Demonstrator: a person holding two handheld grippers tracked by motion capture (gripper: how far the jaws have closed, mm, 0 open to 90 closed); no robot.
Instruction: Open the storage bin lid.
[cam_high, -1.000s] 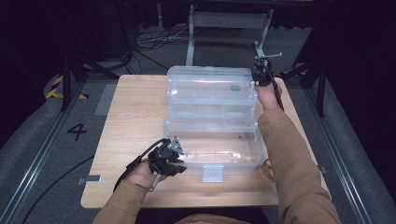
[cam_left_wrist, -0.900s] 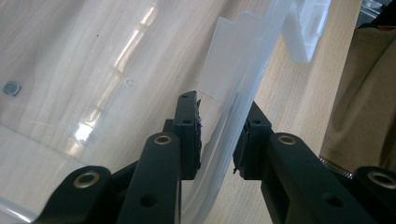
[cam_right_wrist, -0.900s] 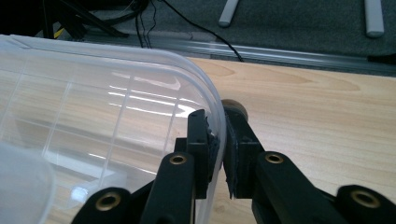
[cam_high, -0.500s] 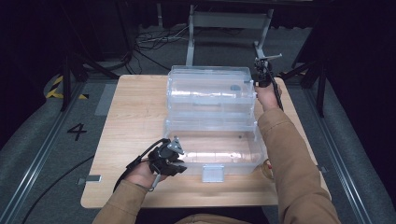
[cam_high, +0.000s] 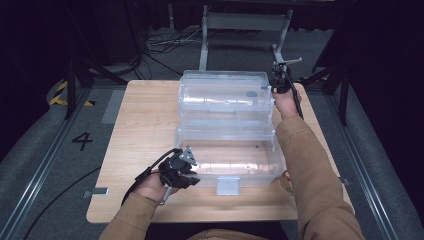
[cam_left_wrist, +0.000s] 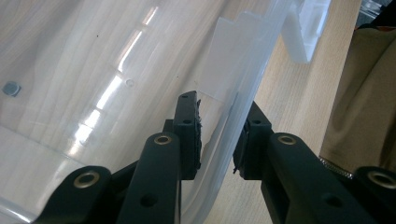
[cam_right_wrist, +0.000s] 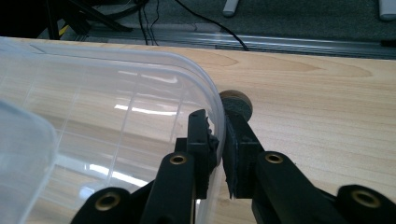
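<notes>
Both grippers are on the clear plastic bin (cam_high: 227, 130), which sits mid-table (cam_high: 140, 125) on the wood. The left gripper (cam_high: 186, 170) is at the near left corner, its fingers (cam_left_wrist: 189, 135) straddling the rim with a gap showing on 1 side. The right gripper (cam_high: 281, 80) is at the far right corner, its fingers (cam_right_wrist: 201, 140) clamped on the bin wall.

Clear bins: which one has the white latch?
The near bin, closest to the person: latch on its front edge, left gripper at its corner. The right gripper pinches the far bin.
</notes>
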